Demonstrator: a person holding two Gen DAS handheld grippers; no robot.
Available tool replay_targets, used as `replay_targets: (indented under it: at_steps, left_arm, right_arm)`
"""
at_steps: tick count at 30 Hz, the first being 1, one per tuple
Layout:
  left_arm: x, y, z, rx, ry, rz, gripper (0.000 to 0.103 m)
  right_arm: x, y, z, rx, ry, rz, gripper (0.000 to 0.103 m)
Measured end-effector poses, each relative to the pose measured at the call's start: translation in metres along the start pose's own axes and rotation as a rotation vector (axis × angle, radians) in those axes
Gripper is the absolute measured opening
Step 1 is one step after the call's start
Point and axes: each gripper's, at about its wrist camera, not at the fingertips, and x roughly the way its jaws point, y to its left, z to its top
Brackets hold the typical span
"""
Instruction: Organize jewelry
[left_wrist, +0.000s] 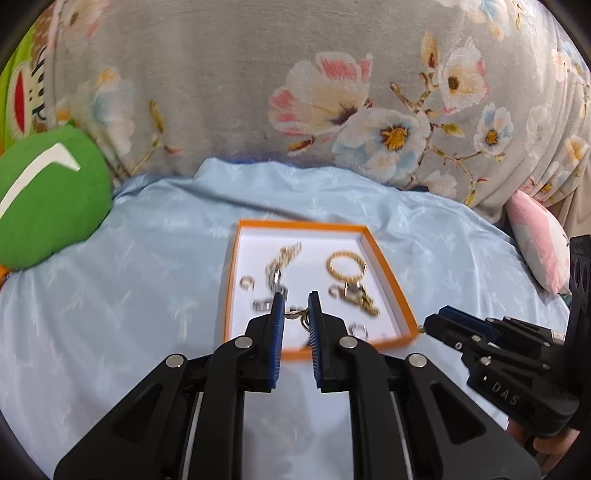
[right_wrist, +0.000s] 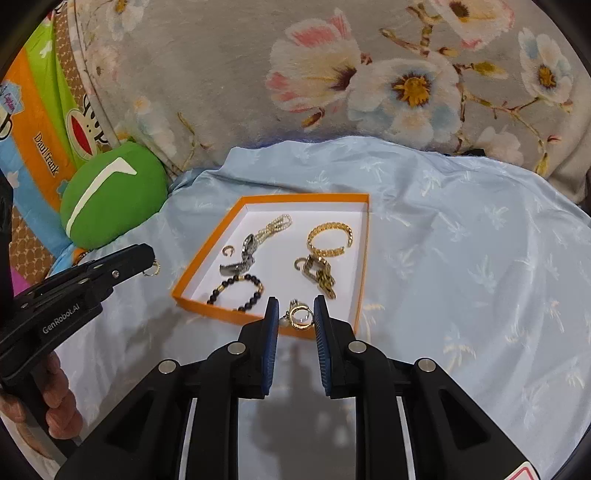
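Jaws of right gripper (right_wrist: 295, 314) part-open, gold ring cluster (right_wrist: 300, 316) between them, grip unclear. Left gripper (left_wrist: 296, 308) pinches small gold ring (left_wrist: 294, 314). Ahead, orange tray (right_wrist: 364, 254) holds 2 bracelets, chains: mostly sorted.

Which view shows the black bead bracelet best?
The right wrist view: the black bead bracelet lies sharp and whole in the orange box. In the left wrist view, the left gripper hides that corner, and the frame is blurred.
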Motion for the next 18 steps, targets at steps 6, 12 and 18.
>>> replay_targets:
  at_steps: [6, 12, 18]
  left_arm:
    - [0.066, 0.000, 0.024, -0.010, 0.024, -0.010, 0.012]
    - [0.117, -0.002, 0.027, -0.001, 0.061, -0.021, 0.012]
    - [0.151, -0.008, 0.028, 0.019, 0.106, -0.019, 0.013]
  right_arm:
    - [0.053, -0.003, 0.022, 0.013, 0.021, 0.007, 0.018]
    - [0.089, -0.010, 0.035, -0.002, 0.035, -0.018, 0.018]
    - [0.108, -0.021, 0.043, 0.012, 0.046, -0.037, 0.019]
